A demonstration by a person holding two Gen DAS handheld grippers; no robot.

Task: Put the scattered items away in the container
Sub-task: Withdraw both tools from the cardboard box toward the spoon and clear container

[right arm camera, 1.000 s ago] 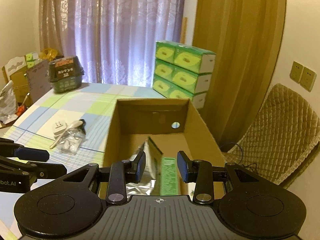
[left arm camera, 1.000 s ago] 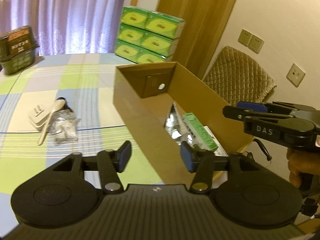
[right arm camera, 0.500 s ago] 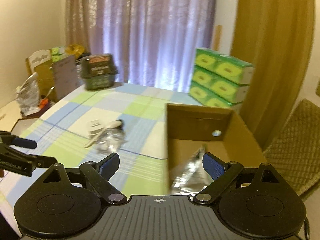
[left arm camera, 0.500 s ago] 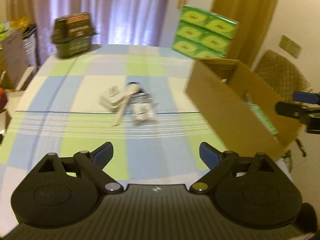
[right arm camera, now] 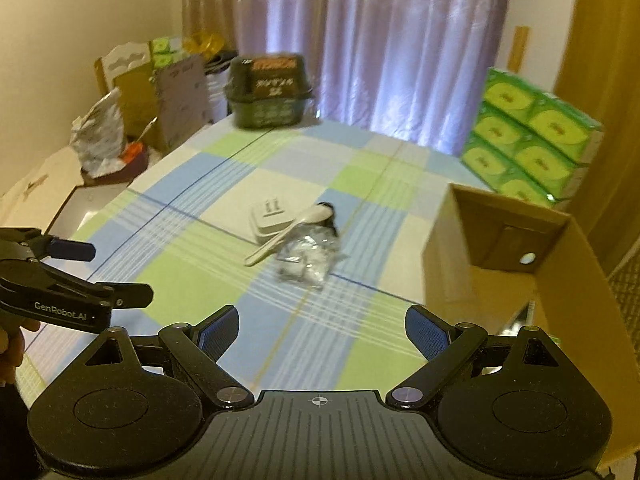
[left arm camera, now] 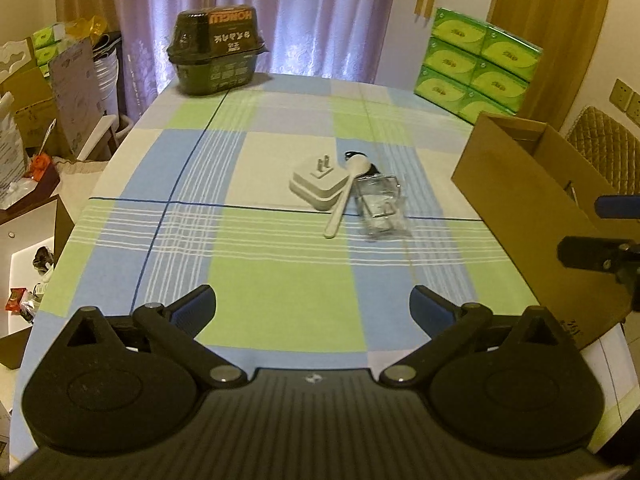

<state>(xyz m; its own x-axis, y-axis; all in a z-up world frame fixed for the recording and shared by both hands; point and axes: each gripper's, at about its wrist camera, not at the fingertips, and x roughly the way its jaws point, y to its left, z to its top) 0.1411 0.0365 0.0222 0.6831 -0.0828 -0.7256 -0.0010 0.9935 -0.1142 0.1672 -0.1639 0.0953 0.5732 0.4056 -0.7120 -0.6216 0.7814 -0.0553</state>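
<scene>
A small pile lies mid-table: a white plug adapter (left arm camera: 318, 184), a white spoon (left arm camera: 344, 196) leaning over it, a clear plastic packet (left arm camera: 380, 204) and a small black item (left arm camera: 358, 155) behind. The same pile shows in the right wrist view: adapter (right arm camera: 270, 216), spoon (right arm camera: 286, 234), packet (right arm camera: 308, 258). The open cardboard box (left arm camera: 532, 208) stands at the table's right edge, also seen as the box (right arm camera: 500, 264). My left gripper (left arm camera: 312, 306) is open above the near table. My right gripper (right arm camera: 322, 326) is open too, left of the box. Both hold nothing.
A dark green lidded tub (left arm camera: 216, 50) sits at the far left of the checked tablecloth (left arm camera: 280, 272). Stacked green tissue packs (left arm camera: 480, 64) stand at the far right by the curtain. Clutter and bags (right arm camera: 104, 136) lie beyond the table's left edge. A padded chair (left arm camera: 604, 152) is behind the box.
Both grippers opened wide and swung left, away from over the box toward the pile on the table. The box's inside contents have dropped out of sight.
</scene>
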